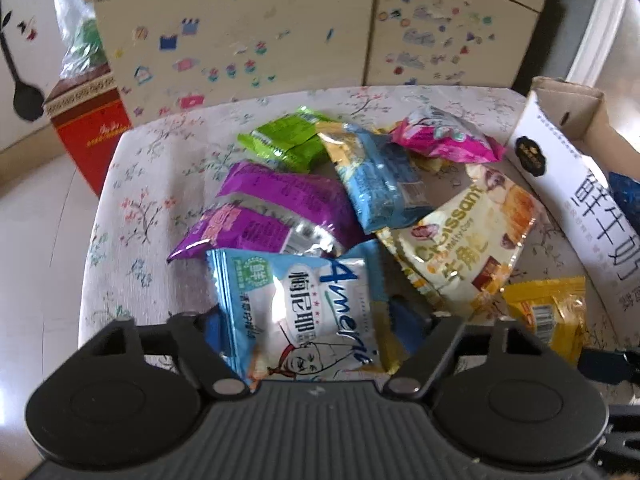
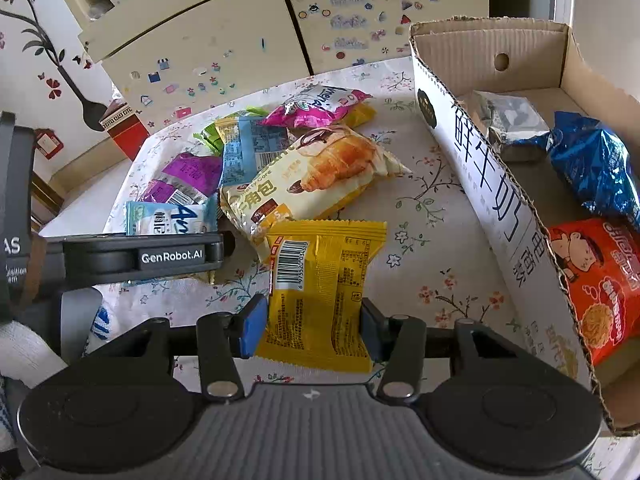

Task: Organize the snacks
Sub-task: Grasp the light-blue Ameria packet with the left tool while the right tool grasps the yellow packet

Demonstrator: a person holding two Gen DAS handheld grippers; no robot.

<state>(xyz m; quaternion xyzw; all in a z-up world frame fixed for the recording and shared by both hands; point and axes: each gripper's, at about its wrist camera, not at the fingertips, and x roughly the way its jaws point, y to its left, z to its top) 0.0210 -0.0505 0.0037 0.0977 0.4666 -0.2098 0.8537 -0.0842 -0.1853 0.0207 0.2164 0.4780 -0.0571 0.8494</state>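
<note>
Right wrist view first: your right gripper (image 2: 314,326) sits low in the frame with its 2 blue pads pressed against the sides of the yellow packet (image 2: 320,292), so you are holding that packet, barcode side up, above the flowered tablecloth (image 2: 432,216). The packet fills the gap between the fingers and reaches past them toward the frame's centre. Just beyond it lies the croissant bag (image 2: 312,184), and at the left edge your other gripper reaches in sideways over the pile. On the right of the frame stands the cardboard box (image 2: 492,184), its near wall printed in blue characters; inside it you can see a red noodle packet (image 2: 600,288), a blue foil bag (image 2: 592,164) and a silver-wrapped item (image 2: 512,124) farther back.

Left wrist view: your left gripper (image 1: 316,320) is at the bottom of the frame with the light blue packet (image 1: 296,308) lying between its fingers. The fingers stand moderately wide and their pads are mostly hidden behind the packet, so you cannot tell whether they press on it. Past that packet, toward the centre, lie 2 purple packets (image 1: 276,208), then another blue packet (image 1: 376,184) overlapping the croissant bag to its right. Farther up sit a green packet (image 1: 288,144) and a pink packet (image 1: 448,140). At the upper left, off the cloth, a red box (image 1: 92,132) stands before the sticker-covered cabinet (image 1: 240,40).
</note>
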